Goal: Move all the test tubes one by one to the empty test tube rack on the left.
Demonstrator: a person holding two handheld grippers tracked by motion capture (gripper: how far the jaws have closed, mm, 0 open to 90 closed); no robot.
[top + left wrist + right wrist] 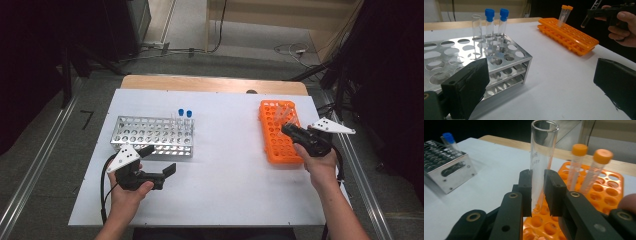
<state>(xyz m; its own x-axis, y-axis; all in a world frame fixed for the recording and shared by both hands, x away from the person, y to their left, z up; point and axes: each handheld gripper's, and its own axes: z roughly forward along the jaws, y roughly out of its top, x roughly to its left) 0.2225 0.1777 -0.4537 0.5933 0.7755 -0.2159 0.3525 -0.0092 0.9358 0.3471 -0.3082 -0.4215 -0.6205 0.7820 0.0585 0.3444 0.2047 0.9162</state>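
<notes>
Over the orange rack, right gripper fingers clamp a clear tube.

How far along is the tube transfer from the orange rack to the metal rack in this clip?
Done: the perforated metal rack holds one uncapped clear tube and two blue-capped tubes. In hand: the right claw is clamped on an open clear glass tube above the orange plastic rack. Left: two orange-capped tubes. The left claw is open.

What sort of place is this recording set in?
Probably a lab or recording workspace: a white table bears a metal rack and an orange rack of test tubes, with cables trailing over the floor behind.
</notes>
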